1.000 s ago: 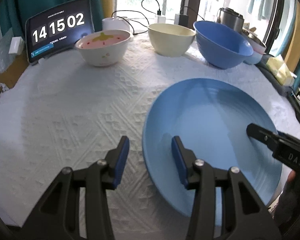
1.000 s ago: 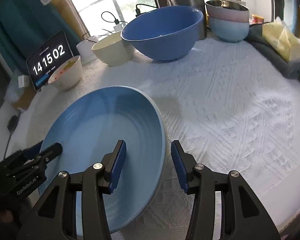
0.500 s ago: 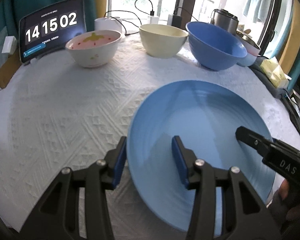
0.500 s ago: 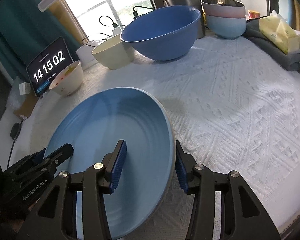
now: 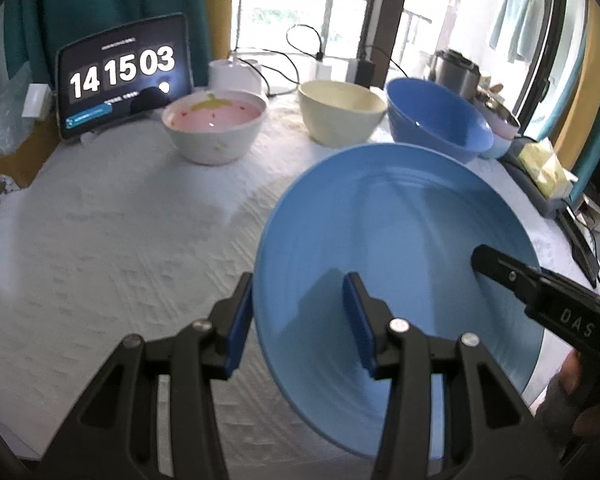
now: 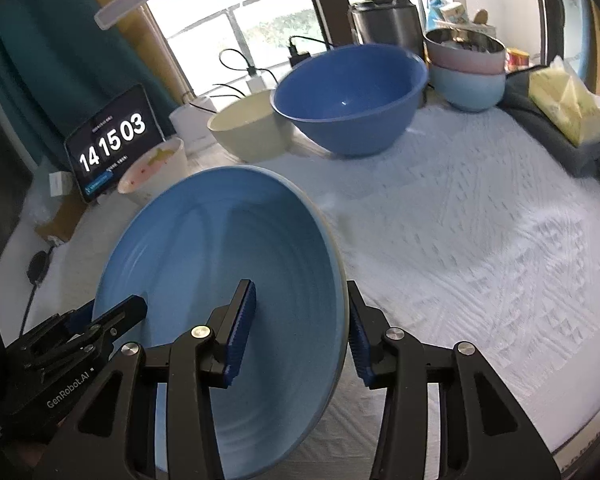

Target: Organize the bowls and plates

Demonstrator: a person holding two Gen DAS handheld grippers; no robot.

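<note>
Each hand-held gripper, left [image 5: 298, 318] and right [image 6: 302, 328], is pinching one opposite rim of the blue plate [image 5: 392, 248], probably sharing its weight above the counter [image 6: 480, 220].

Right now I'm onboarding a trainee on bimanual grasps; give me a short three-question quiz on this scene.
1. True or false: the blue plate is straddled at opposite rims by the left gripper and the right gripper.
2. Which bowl sits between the strawberry-print bowl and the large blue bowl?
3. What does the tablet clock read?

Key: 1 true; 2 the cream bowl; 3 14 15 03.
</note>
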